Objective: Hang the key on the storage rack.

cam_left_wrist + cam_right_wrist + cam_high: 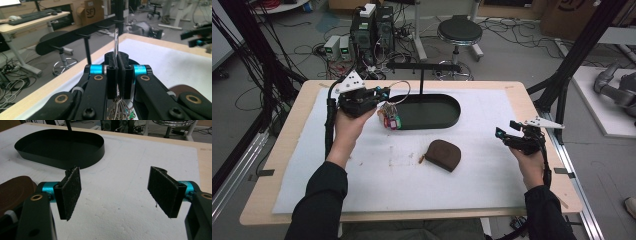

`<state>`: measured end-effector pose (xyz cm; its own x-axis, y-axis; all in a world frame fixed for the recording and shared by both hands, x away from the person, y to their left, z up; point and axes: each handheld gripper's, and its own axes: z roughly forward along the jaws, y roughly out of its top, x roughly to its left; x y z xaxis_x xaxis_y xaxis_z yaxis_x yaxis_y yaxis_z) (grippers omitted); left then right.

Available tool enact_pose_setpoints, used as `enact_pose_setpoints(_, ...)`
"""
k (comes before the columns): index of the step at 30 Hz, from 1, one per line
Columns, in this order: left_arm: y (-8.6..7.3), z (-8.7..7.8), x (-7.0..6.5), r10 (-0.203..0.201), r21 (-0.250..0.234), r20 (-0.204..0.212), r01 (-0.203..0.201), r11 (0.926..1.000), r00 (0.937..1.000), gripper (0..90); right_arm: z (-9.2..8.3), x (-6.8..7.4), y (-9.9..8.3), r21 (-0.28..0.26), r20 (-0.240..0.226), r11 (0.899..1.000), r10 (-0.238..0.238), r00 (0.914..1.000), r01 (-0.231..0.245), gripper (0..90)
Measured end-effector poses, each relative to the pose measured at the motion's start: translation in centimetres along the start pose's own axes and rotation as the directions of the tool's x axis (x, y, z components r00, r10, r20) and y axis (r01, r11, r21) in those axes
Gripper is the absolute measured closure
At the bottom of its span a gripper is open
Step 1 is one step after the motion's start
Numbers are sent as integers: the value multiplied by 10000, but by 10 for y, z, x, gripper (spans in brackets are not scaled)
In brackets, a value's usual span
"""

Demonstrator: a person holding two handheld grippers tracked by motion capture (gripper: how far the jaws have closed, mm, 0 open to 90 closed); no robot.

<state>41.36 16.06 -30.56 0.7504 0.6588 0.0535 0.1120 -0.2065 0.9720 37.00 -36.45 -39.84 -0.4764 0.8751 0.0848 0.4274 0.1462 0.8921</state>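
Left hand-held gripper (382, 93) is clamped on the big ring of a key bunch (390, 120), lifted at the near left end of the black tray (447, 117). Next, likely hooking that ring onto the stand's bar (422, 66). Right hand-held gripper (506, 133) waits, jaws apart.

I am holding a large wire key ring (398, 92) edge-on between the closed pads of my left claw (382, 94). Its thin silver loop is standing up past my pad tips in the left gripper view (116, 41), while a bunch of small keys and coloured tags (390, 118) is hanging below my claw, dangling just over the white mat at the near-left edge of the black oval tray (447, 120). The bunch is showing red, green and metallic bits; finer detail I cannot make out.
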Motion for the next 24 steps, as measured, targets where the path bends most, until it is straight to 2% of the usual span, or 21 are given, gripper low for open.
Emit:
enact_pose_setpoints(2,0,3,6,-188,16,-157,188,9998,9997,865,0,0,0,-33,7,10000,13,10000,-13,275)
enact_pose_setpoints(7,3,9,17,-343,133,-320,347,9993,9989,865,0,0,0,-32,3,10000,41,10000,-41,276)
enact_pose_setpoints(9,4,12,20,-339,77,-385,343,9994,9987,865,0,0,0,-29,3,10000,23,10000,-23,276)
enact_pose_setpoints(24,6,41,42,-938,510,-763,978,9939,9927,865,0,-1,0,-24,-51,9999,126,9999,-126,276)
